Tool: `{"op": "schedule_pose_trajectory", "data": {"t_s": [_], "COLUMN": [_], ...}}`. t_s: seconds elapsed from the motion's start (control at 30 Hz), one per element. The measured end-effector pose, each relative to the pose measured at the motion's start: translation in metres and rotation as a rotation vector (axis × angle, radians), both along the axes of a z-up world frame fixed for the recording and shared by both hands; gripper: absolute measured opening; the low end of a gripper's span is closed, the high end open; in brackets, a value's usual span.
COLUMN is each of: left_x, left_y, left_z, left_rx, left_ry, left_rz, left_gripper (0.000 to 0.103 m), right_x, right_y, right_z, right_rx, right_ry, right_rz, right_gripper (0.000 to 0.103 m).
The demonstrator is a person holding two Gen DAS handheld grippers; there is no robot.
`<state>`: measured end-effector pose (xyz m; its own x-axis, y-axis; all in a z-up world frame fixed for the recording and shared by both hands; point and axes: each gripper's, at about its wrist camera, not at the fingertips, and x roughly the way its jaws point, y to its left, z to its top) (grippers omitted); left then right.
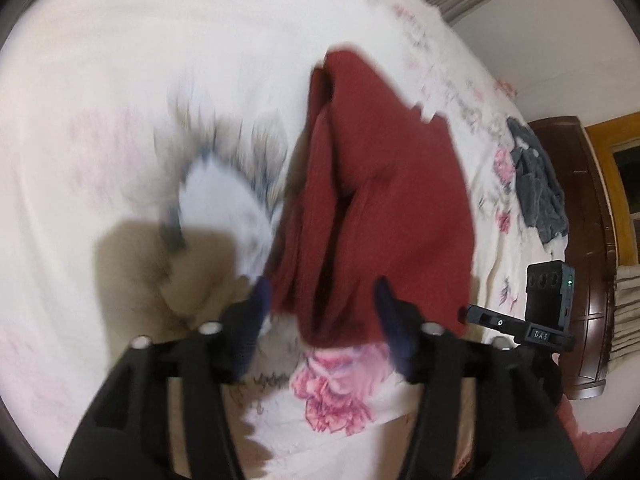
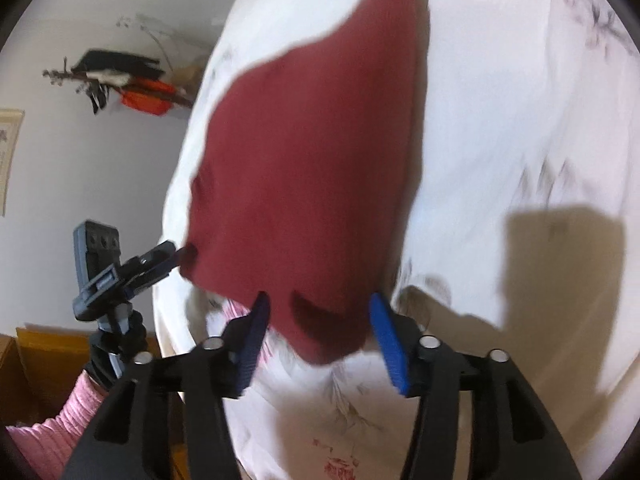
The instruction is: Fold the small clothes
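Roughly centre frame in both views, the dark red knit garment [image 1: 380, 200] sits on the white bedsheet w/ pink floral print [image 1: 332, 392]; it's bunched into long folds in the left wrist view and looks flatter in the right wrist view. Motion blur is heavy, so can't tell if it's fully resting on the sheet. Left gripper [image 1: 323, 304] at the bottom of its view has its blue-padded fingers spread wide, w/ the garment's near edge between them, nothing pinched. Right gripper [image 2: 320, 320] is likewise spread, pads either side of the garment's lower corner, not pressed on it. In the right wrist view the other tool shows at lower left, its tip touching the garment's left corner; a pink ribbed sleeve [image 2: 60, 428] is below it. A grey crumpled garment [image 1: 536, 184] lies at the right of the left wrist view, well apart from the red one, beside a dark wooden cabinet [image 1: 580, 208].
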<state>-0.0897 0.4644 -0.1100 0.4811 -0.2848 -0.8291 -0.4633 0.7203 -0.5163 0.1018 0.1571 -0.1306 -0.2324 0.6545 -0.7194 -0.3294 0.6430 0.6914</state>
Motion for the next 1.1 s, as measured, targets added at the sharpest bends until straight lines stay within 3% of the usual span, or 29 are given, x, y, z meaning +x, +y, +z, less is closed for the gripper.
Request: {"op": "schedule_pose_trajectory", "data": {"t_s": [0.1, 0.3, 0.53, 0.7, 0.93, 1.03, 1.1], "left_x": [0.021, 0.073, 0.105, 0.122, 0.149, 0.154, 0.151], "left_y": [0.011, 0.022, 0.036, 0.039, 0.018, 0.004, 0.004], "left_z": [0.002, -0.027, -0.063, -0.077, -0.090, -0.089, -0.086], "left_rx": [0.014, -0.009, -0.122, -0.204, -0.228, -0.170, -0.175], "left_ry": [0.008, 0.042, 0.032, 0.005, 0.006, 0.009, -0.002], "left_rz": [-0.015, -0.075, -0.104, -0.134, -0.208, -0.247, -0.239], "left_gripper": [0.070, 0.071, 0.071, 0.073, 0.081, 0.075, 0.060], "right_x": [0.020, 0.043, 0.047, 0.052, 0.061, 0.061, 0.059], "right_y": [0.000, 0.006, 0.012, 0.014, 0.021, 0.023, 0.015], "right_z": [0.006, 0.001, -0.022, -0.037, -0.065, -0.064, -0.060], "right_rx": [0.021, 0.016, 0.007, 0.039, 0.097, 0.078, 0.092], "right_ry": [-0.006, -0.022, 0.008, 0.041, 0.114, 0.085, 0.080], "right_rz": [-0.044, -0.063, -0.056, -0.076, -0.114, -0.108, -0.115], "right_gripper": [0.061, 0.062, 0.064, 0.072, 0.079, 0.070, 0.054]}}
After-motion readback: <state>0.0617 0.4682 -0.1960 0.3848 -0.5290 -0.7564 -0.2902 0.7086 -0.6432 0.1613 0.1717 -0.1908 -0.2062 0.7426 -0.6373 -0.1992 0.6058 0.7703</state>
